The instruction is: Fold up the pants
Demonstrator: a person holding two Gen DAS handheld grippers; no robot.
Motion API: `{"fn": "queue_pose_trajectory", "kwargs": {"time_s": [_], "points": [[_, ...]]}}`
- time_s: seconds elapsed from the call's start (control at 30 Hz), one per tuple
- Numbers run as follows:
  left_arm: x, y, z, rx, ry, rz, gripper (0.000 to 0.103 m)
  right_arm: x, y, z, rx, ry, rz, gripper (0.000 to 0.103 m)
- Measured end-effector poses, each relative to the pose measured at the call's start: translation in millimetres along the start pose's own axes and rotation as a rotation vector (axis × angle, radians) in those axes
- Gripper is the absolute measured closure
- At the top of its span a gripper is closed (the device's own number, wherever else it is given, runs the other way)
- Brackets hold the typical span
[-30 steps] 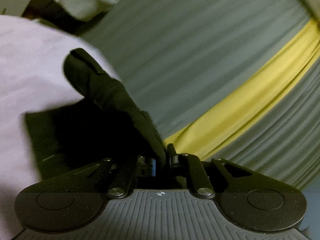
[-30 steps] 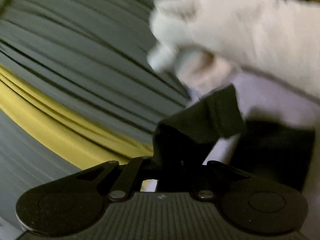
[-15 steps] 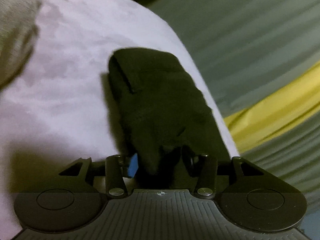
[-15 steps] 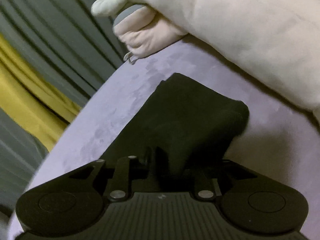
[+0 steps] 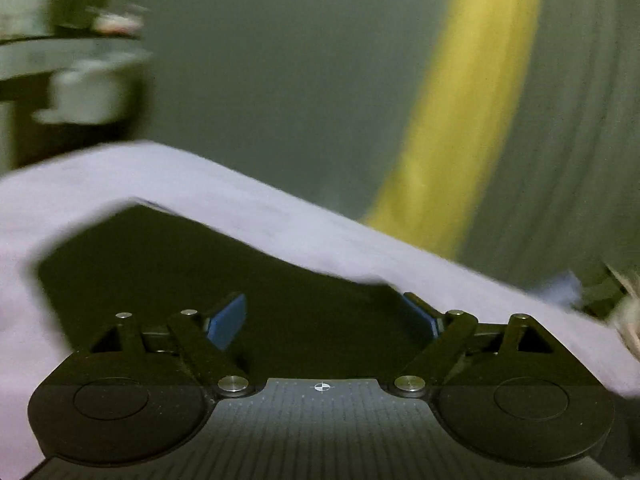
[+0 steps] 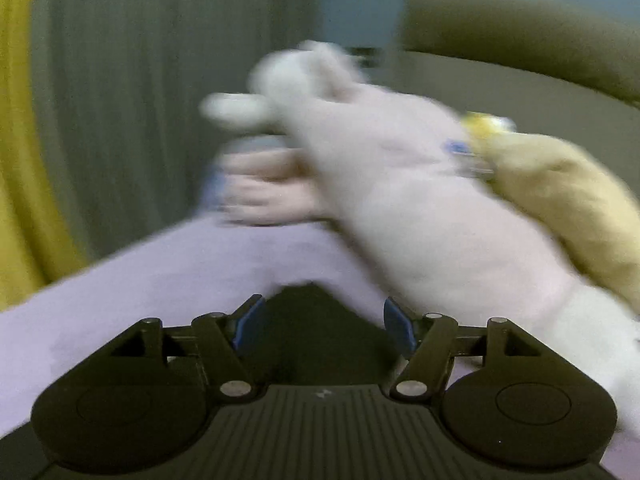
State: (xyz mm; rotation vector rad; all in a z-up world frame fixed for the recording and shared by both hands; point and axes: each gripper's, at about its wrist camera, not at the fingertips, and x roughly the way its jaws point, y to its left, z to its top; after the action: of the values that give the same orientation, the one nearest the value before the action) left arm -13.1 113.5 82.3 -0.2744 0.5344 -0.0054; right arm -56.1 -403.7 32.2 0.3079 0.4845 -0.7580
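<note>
Left gripper [image 5: 323, 320]: black body, ribbed grey deck, blue pads, silver screws, crosshair mark. Right gripper [image 6: 324, 326] is alike. White-gloved hand [image 6: 360, 168], yellow sleeve [image 6: 560, 200].

Support surface is a bed or cushion, can't tell which, with a pale lavender cover [image 5: 280, 216]. Black pants [image 5: 192, 264] lie flat directly on it, close to its far edge in the left wrist view. Right wrist view: same lavender cover [image 6: 180, 276], a corner of the pants [image 6: 316, 320] on it, and a white plush toy [image 6: 400, 184] resting on it just beyond, image blurred.
</note>
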Motion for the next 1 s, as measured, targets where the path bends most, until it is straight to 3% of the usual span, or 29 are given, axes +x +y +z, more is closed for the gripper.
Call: {"fn": "queue_pose_trajectory", "kwargs": {"time_s": [0.13,0.23,0.33,0.47,0.57,0.7,0.83,1.0], "points": [[53,-48,-23,0.025,0.118,-0.086,0.015,2,66,-40,-0.184,0.105,0.263,0.036],[84,-64,-32,0.038,0.15,-0.033,0.017,-13,116,-75,-0.438,0.07,0.394,0.036],[108,-69,-38,0.045,0.161,-0.006,0.015,-16,141,-88,-0.537,0.039,0.492,0.029],[137,-83,-51,0.184,0.174,0.073,0.006,8,156,-97,-0.544,0.066,0.481,0.023],[142,-94,-55,0.231,0.15,0.099,0.0,25,152,-107,-0.531,0.058,0.418,0.004],[152,-98,-57,0.244,0.13,0.127,0.0,41,154,-98,-0.486,0.084,0.419,0.004],[153,-100,-60,0.248,0.113,0.134,0.0,59,141,-100,-0.405,0.098,0.482,0.004],[150,-96,-64,0.228,0.09,0.121,0.0,58,139,-100,-0.401,0.107,0.49,0.004]]}}
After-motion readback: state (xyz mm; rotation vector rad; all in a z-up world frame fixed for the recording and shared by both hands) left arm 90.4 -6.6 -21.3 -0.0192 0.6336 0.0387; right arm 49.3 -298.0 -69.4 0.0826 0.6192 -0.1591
